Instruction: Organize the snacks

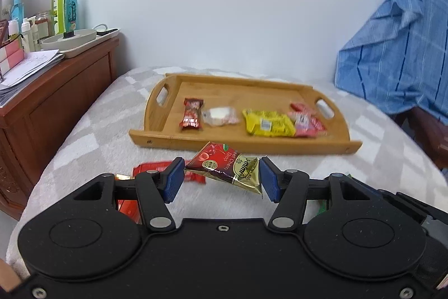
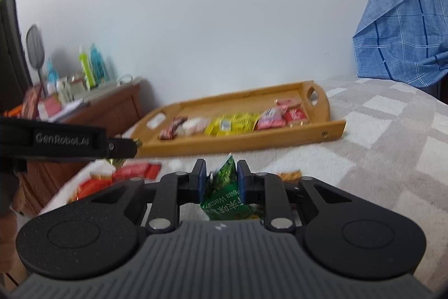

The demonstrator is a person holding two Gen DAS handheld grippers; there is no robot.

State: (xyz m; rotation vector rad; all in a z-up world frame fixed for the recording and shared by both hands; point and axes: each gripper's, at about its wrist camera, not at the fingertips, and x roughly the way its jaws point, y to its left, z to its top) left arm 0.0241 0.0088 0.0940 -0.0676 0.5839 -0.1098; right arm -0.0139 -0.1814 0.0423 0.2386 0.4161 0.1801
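My left gripper is shut on a red and gold candy packet, held off the blanket with a blue pad on each end. My right gripper is shut on a green wasabi pea packet, pinched narrow between its pads. Ahead lies a wooden tray holding a dark red wrapper, a white packet, a yellow packet and pink-red packets. The same tray shows in the right wrist view, with the left gripper's black body at the left.
Loose red wrappers lie on the grey checked blanket under and beside the grippers, and again as red wrappers in the right wrist view. A brown wooden cabinet with bottles stands at the left. Blue cloth hangs at the right.
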